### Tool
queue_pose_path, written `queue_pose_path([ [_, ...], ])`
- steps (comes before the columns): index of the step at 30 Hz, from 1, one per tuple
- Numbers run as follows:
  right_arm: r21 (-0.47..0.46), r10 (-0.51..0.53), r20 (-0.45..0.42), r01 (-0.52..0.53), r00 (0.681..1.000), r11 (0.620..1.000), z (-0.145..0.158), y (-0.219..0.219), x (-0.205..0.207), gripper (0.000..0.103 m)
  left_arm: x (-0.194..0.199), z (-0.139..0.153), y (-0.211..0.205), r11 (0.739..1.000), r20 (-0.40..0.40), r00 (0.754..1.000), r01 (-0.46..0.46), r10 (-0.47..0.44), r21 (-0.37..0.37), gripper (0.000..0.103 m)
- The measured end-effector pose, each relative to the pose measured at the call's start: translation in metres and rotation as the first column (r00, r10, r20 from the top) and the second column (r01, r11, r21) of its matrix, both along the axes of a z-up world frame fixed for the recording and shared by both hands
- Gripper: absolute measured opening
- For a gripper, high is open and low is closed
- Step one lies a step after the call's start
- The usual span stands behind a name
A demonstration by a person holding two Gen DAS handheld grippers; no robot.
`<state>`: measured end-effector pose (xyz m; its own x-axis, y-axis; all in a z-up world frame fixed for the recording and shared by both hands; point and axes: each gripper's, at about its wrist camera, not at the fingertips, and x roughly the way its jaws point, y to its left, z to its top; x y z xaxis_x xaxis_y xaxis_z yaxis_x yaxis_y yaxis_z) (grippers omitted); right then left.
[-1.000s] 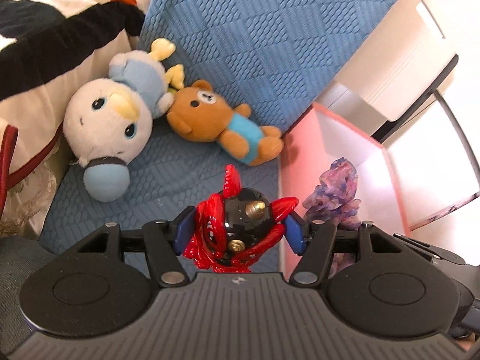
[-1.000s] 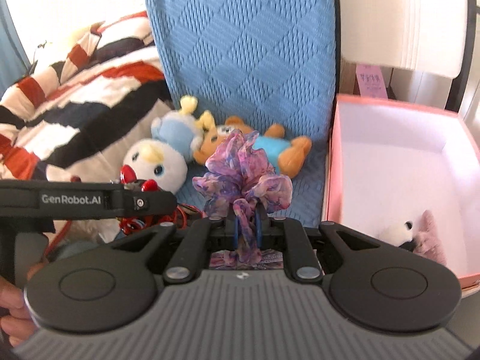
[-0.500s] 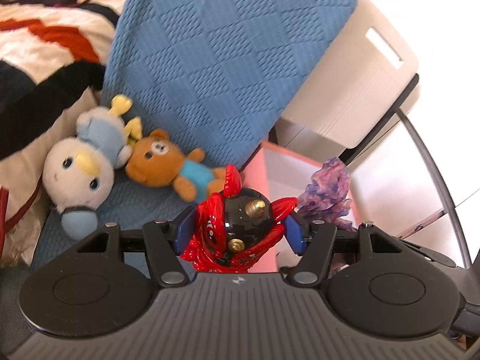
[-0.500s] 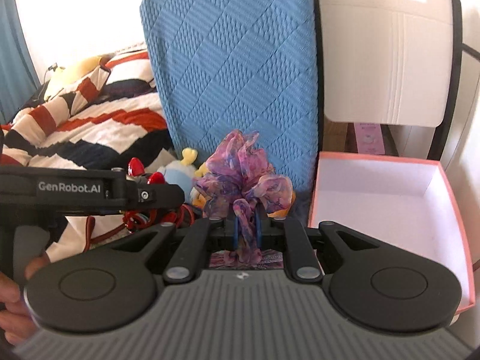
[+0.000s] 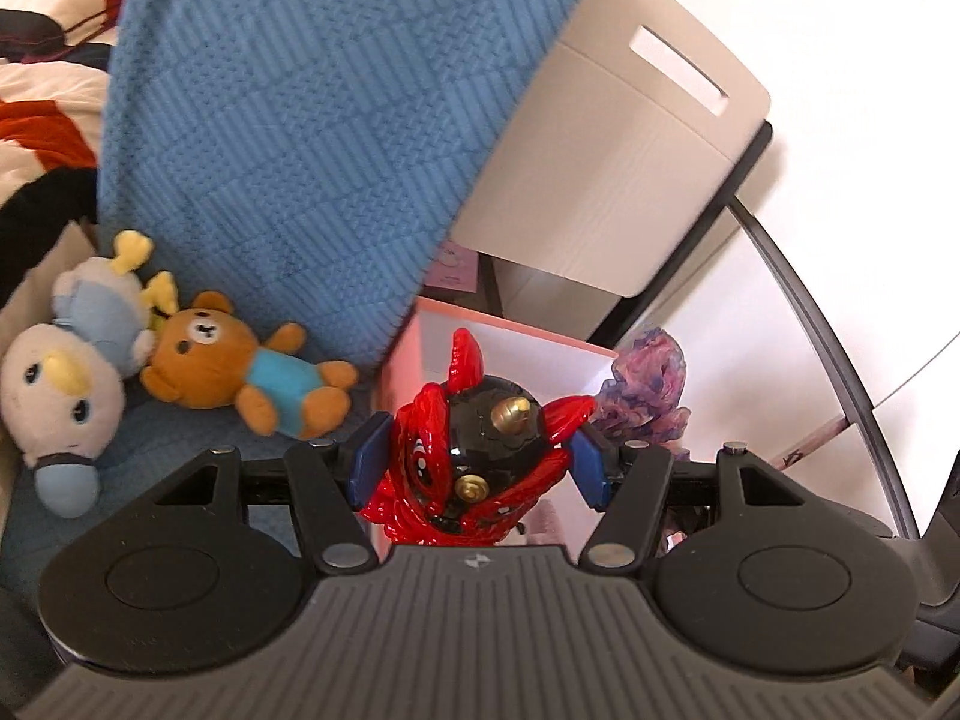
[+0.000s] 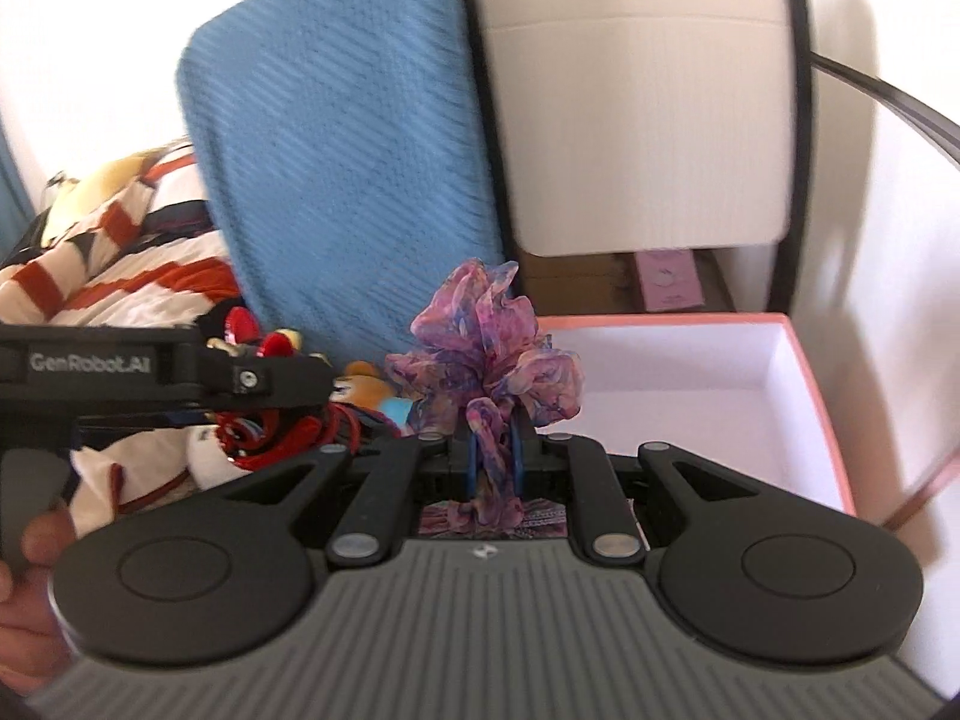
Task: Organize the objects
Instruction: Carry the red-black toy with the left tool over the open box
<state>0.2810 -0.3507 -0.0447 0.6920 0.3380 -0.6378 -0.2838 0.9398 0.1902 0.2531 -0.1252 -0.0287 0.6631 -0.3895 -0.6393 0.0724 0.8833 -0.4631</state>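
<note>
Blue quilted cushion (image 5: pixel 312 138) and striped bedding (image 6: pixel 132 276) form the backdrop. Left gripper (image 5: pixel 477 461) pinches a red-and-black toy figure (image 5: pixel 474 450) between its blue pads. Right gripper (image 6: pixel 493 462) is clamped on a purple ruffled scrunchie (image 6: pixel 486 354). Both are held near the pink box (image 6: pixel 807 384). Bear plush (image 5: pixel 240 369) and white duck plush (image 5: pixel 66 372) lie touching on the cushion.

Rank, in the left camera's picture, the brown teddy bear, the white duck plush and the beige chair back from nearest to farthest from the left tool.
1. Brown teddy bear in a blue shirt, just left of the left tool.
2. White duck plush with a blue body, farther left.
3. Beige chair back with a slot, up behind, right.
</note>
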Motion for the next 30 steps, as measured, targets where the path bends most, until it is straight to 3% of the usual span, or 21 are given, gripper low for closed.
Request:
queue_pose_path([
  [12,-0.024,-0.127,-0.110,0.125,0.986,0.992,-0.056,-0.070,0.033,0.016,0.043,-0.049,-0.075,0.996,-0.077,0.993,0.087,-0.085,0.024,0.067],
  [30,-0.091,-0.178,-0.302,0.157,0.937,0.983,-0.167,-0.114,0.091,0.016,0.110,-0.154,-0.140,0.986,-0.260,0.957,0.151,-0.126,0.077,0.067],
])
